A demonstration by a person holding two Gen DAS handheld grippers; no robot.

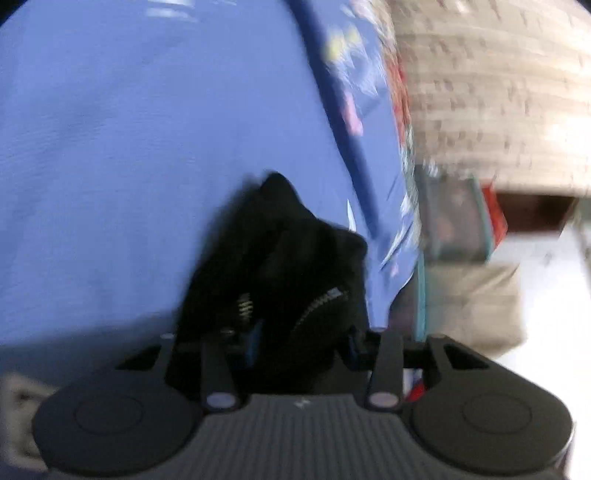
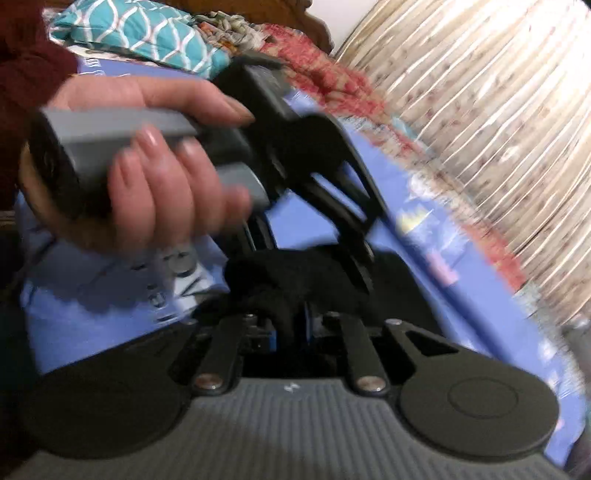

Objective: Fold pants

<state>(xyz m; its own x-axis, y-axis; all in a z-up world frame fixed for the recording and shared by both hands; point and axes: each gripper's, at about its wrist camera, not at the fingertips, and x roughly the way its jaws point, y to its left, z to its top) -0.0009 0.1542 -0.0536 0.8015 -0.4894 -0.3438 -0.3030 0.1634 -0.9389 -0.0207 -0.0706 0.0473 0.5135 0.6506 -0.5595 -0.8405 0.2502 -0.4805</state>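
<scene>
**Both grippers pinch black pants above a blue bed**

The bed (image 1: 110,147) fills most of both views, covered by a plain blue sheet (image 2: 424,229) with a printed border of small figures along its edge. In the right wrist view the curtain (image 2: 480,110), pale and pleated, hangs beyond the bed's far side, and a teal patterned cloth (image 2: 147,33) lies bunched at the head of the bed beside a red floral fabric (image 2: 325,77). In the left wrist view a beige block (image 1: 472,306), blurred, sits past the sheet's edge with a pale floor (image 1: 554,295) beyond it.

The pants (image 1: 280,258) are black and bunched, lifted off the sheet and held between the two grippers. In the left wrist view a zipper (image 1: 321,302) shows in the cloth just ahead of the fingers.

The left gripper (image 1: 295,332) has its fingers closed on a thick wad of the pants, which hides the tips. In the right wrist view the same tool appears from the side, held by the left hand (image 2: 155,166) wrapped round its grey handle, a dark red sleeve (image 2: 26,74) at the wrist.

The right gripper (image 2: 291,325) has its fingers closed on another fold of the pants (image 2: 295,277), close beneath the left gripper. Both views are motion-blurred.
</scene>
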